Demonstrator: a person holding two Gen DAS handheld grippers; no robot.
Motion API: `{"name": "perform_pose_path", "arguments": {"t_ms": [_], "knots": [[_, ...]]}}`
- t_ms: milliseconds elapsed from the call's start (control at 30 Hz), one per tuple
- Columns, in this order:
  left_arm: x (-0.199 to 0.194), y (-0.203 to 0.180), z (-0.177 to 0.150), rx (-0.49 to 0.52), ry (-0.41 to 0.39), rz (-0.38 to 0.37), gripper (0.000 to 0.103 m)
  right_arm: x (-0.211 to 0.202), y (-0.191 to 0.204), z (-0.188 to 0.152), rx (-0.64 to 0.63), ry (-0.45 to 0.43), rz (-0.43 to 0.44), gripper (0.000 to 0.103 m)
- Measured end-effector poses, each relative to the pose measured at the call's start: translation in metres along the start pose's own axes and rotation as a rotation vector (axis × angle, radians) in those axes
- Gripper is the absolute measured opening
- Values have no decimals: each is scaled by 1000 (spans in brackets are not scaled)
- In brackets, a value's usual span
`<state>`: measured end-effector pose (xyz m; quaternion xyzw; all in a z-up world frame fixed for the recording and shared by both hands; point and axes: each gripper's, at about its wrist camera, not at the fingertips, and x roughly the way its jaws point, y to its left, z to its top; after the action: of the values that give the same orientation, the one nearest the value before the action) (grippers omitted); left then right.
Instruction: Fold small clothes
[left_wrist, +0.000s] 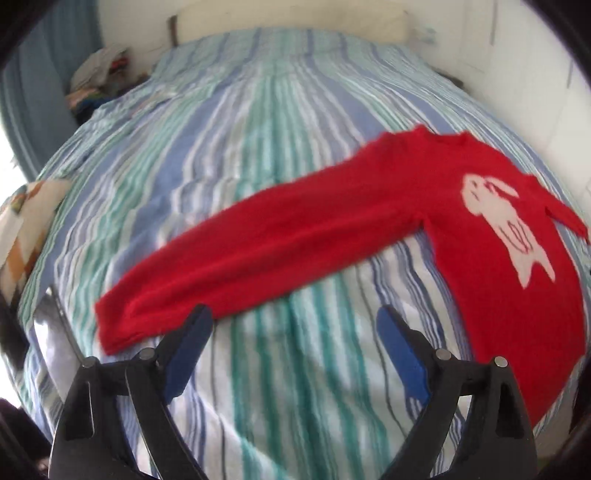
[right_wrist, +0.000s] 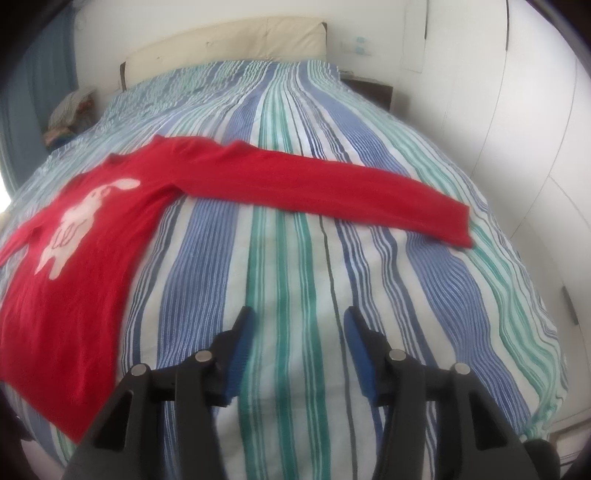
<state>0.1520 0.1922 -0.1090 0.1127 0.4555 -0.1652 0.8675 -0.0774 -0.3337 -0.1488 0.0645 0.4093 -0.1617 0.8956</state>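
Observation:
A small red sweater (left_wrist: 491, 236) with a white rabbit on its front lies flat on the striped bed cover (left_wrist: 258, 147). One long sleeve (left_wrist: 236, 254) stretches toward my left gripper (left_wrist: 295, 317), which is open and empty, its left fingertip just short of the cuff. In the right wrist view the sweater (right_wrist: 77, 243) lies at the left and its other sleeve (right_wrist: 332, 188) stretches right across the bed cover (right_wrist: 295, 258). My right gripper (right_wrist: 297, 317) is open and empty above bare cover, nearer than that sleeve.
A cream headboard (right_wrist: 229, 40) stands at the far end. A pile of clothes (left_wrist: 99, 77) sits by the bed's far left corner. White wardrobe doors (right_wrist: 517, 110) run along the right. A patterned cushion (left_wrist: 26, 221) and a shiny object (left_wrist: 55, 332) lie at the left edge.

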Motion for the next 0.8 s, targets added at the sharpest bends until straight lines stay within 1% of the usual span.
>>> {"name": "perform_pose_path", "arguments": {"t_ms": [33,67,100,133,167,200,233,300,333,367,400,467,567,667,800], "knots": [[9,-16,4,65,16,-24,92,3,-1,0,4,9,-4,49],[19,-28,7,111,37,-50,92,5,-1,1,7,14,-8,49],[31,-36,10,143,53,-59,92,6,-1,1,10,17,-13,49],[45,-44,14,167,67,-59,92,7,-1,1,12,19,-21,49],[59,-49,15,193,86,-47,96,8,-1,1,12,20,-29,49],[73,-53,11,225,111,-9,103,8,-1,1,13,20,-35,49],[83,-54,6,239,116,-14,103,7,-1,1,14,21,-42,49],[83,-46,3,203,45,-66,103,7,-1,1,12,25,-54,49],[80,-42,2,198,47,-86,103,7,0,1,9,26,-61,50],[76,-39,1,183,31,-100,103,6,0,0,5,27,-68,50],[74,-38,-3,171,2,-100,103,6,1,0,2,29,-75,49],[73,-40,-9,183,-46,-85,103,9,2,-1,1,42,-84,49],[70,-44,-11,197,-44,-62,103,15,2,-2,17,65,-89,49],[75,-38,-8,184,-38,-80,103,17,3,-3,14,73,-103,49],[73,-39,-10,185,-39,-79,103,16,5,-2,8,81,-124,49]]}}
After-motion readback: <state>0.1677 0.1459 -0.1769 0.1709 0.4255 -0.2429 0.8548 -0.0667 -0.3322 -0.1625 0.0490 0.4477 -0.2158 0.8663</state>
